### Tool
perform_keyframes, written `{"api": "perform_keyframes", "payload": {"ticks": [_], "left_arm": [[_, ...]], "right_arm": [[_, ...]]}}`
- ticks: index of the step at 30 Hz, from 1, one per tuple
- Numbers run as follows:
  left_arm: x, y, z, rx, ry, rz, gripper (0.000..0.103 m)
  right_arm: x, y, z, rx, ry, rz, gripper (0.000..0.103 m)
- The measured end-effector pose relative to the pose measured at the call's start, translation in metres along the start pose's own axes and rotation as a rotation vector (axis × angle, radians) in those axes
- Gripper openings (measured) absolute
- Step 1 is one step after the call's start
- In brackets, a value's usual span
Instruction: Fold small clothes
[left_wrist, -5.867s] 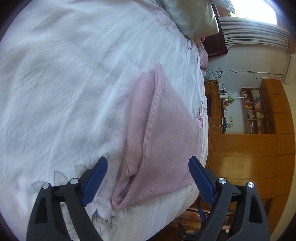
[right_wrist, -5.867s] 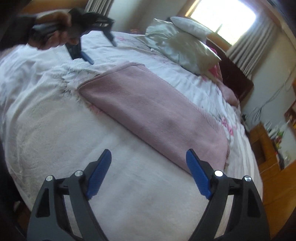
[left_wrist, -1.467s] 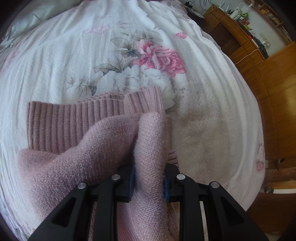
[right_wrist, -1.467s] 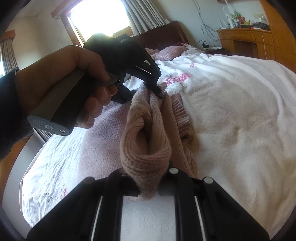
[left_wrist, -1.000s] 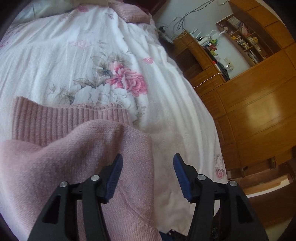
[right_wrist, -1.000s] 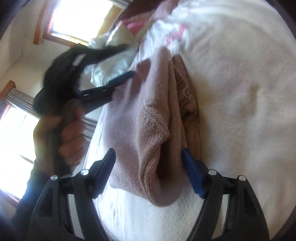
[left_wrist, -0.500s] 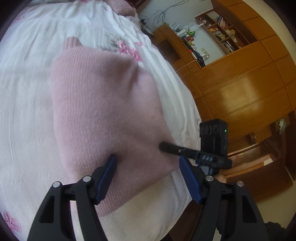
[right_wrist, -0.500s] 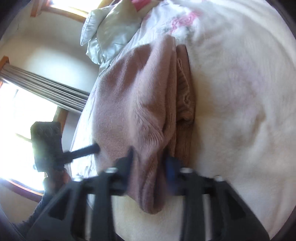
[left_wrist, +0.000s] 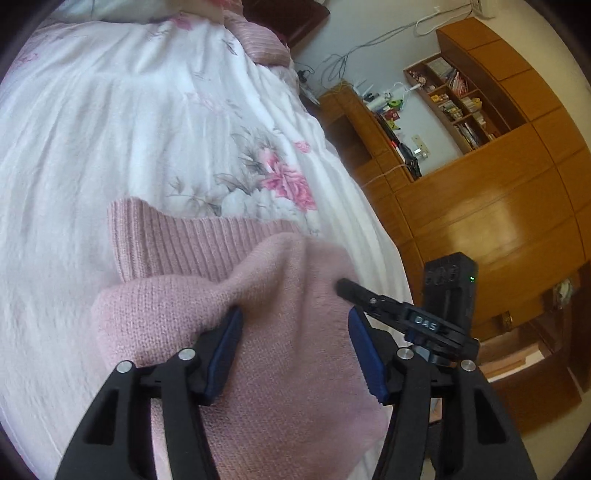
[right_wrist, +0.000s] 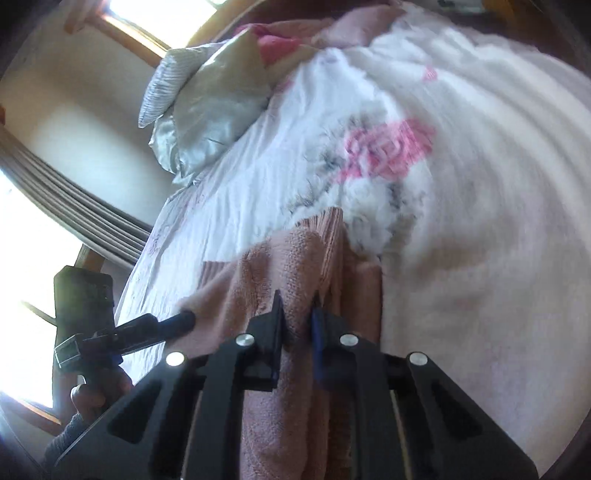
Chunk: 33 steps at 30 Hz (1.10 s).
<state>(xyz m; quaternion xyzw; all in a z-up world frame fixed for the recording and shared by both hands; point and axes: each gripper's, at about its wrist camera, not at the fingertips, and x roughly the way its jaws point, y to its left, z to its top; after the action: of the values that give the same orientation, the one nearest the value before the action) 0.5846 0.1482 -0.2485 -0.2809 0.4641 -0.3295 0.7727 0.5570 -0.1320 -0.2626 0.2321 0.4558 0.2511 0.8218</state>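
Note:
A pink knit sweater (left_wrist: 192, 314) lies folded on the white floral bedspread (left_wrist: 110, 122), its ribbed hem (left_wrist: 177, 243) turned toward the pillows. My left gripper (left_wrist: 295, 350) hovers open just above the top layer, one blue pad on each side of a raised fold. In the right wrist view, my right gripper (right_wrist: 297, 326) is shut on a bunched fold of the sweater (right_wrist: 295, 266) at its near edge. The right gripper (left_wrist: 402, 319) also shows at the sweater's right edge in the left wrist view. A hand (right_wrist: 92, 398) holds the left gripper (right_wrist: 159, 326) at the left.
Silver pillows (right_wrist: 207, 96) lie at the head of the bed under a curtained window (right_wrist: 66, 214). A wooden wardrobe (left_wrist: 498, 221) and a cluttered shelf (left_wrist: 454, 96) stand past the bed's right edge (left_wrist: 384, 236). A pink pillow (left_wrist: 258, 40) lies at the far end.
The right gripper has closed on the sweater's fold after standing open one second ago. The left gripper stays open and has come in lower over the sweater.

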Motion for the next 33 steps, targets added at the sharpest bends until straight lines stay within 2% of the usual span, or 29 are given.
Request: {"api": "perform_keyframes", "payload": {"ticks": [2,4,6,8,11,12,13,14,15,17,18,19,21,23,24,25,26,27,28,29,30,31,32,33], "left_arm": [[-0.002,0.011,-0.004,-0.015,-0.037,-0.023,0.055],[-0.002,0.012,-0.003,-0.033,-0.033,-0.043,0.055],[-0.005,0.000,0.002,-0.019,-0.014,-0.040,0.058],[-0.016,-0.022,0.006,0.072,-0.024,-0.038,0.062],[-0.019,-0.032,0.013,0.110,-0.015,-0.010,0.068],[-0.010,-0.025,0.017,0.080,0.024,0.013,0.068],[0.000,-0.017,0.018,0.047,0.065,0.045,0.068],[0.010,-0.009,0.019,0.035,0.098,0.068,0.068],[0.019,-0.004,0.019,0.049,0.111,0.102,0.067],[0.027,-0.005,0.016,0.095,0.123,0.162,0.065],[0.027,-0.007,0.017,0.093,0.132,0.170,0.064],[0.023,-0.010,0.018,0.079,0.142,0.169,0.063],[0.003,-0.022,0.017,0.083,0.124,0.151,0.063],[-0.025,-0.043,0.002,0.131,0.105,0.054,0.063],[-0.033,-0.052,-0.011,0.155,0.122,0.008,0.063],[-0.040,-0.058,-0.027,0.174,0.150,-0.036,0.063],[-0.043,-0.060,-0.044,0.181,0.181,-0.075,0.063],[-0.040,-0.055,-0.060,0.174,0.218,-0.077,0.064],[-0.033,-0.045,-0.074,0.159,0.249,-0.033,0.063],[-0.025,-0.030,-0.087,0.133,0.274,0.002,0.056],[-0.019,-0.014,-0.097,0.096,0.287,0.013,0.050],[-0.014,-0.001,-0.104,0.068,0.300,0.025,0.039],[-0.013,0.005,-0.109,0.054,0.308,0.024,0.033],[-0.015,0.007,-0.111,0.042,0.302,0.013,0.033]], "right_arm": [[0.011,-0.008,0.005,0.007,0.006,-0.041,0.012],[0.024,-0.031,0.000,0.087,0.048,-0.074,0.013],[0.017,-0.042,-0.009,0.119,0.026,-0.066,0.013],[0.004,-0.047,-0.014,0.155,0.015,-0.009,0.012],[-0.019,-0.048,-0.017,0.199,0.022,0.059,0.030],[-0.024,-0.047,-0.020,0.209,0.033,0.068,0.046],[-0.029,-0.046,-0.026,0.223,0.048,0.072,0.052],[-0.033,-0.046,-0.034,0.234,0.059,0.087,0.052],[-0.034,-0.044,-0.040,0.243,0.077,0.100,0.052],[-0.027,-0.042,-0.061,0.236,0.165,0.090,0.023],[-0.025,-0.042,-0.070,0.227,0.187,0.068,0.014],[-0.031,-0.043,-0.077,0.228,0.175,0.057,0.014],[-0.052,-0.041,-0.086,0.243,0.145,0.092,0.014],[-0.077,-0.037,-0.098,0.241,0.128,0.140,0.033],[-0.086,-0.033,-0.105,0.222,0.126,0.149,0.052],[-0.091,-0.031,-0.112,0.214,0.133,0.150,0.056],[-0.091,-0.029,-0.120,0.214,0.152,0.154,0.056],[-0.088,-0.029,-0.126,0.214,0.174,0.154,0.048],[-0.082,-0.029,-0.133,0.215,0.193,0.145,0.027],[-0.075,-0.032,-0.139,0.224,0.218,0.140,0.015],[-0.069,-0.036,-0.145,0.235,0.234,0.124,0.011],[-0.063,-0.039,-0.150,0.236,0.243,0.100,0.011],[-0.060,-0.042,-0.153,0.243,0.251,0.091,0.011],[-0.061,-0.042,-0.154,0.252,0.253,0.091,0.011]]}}
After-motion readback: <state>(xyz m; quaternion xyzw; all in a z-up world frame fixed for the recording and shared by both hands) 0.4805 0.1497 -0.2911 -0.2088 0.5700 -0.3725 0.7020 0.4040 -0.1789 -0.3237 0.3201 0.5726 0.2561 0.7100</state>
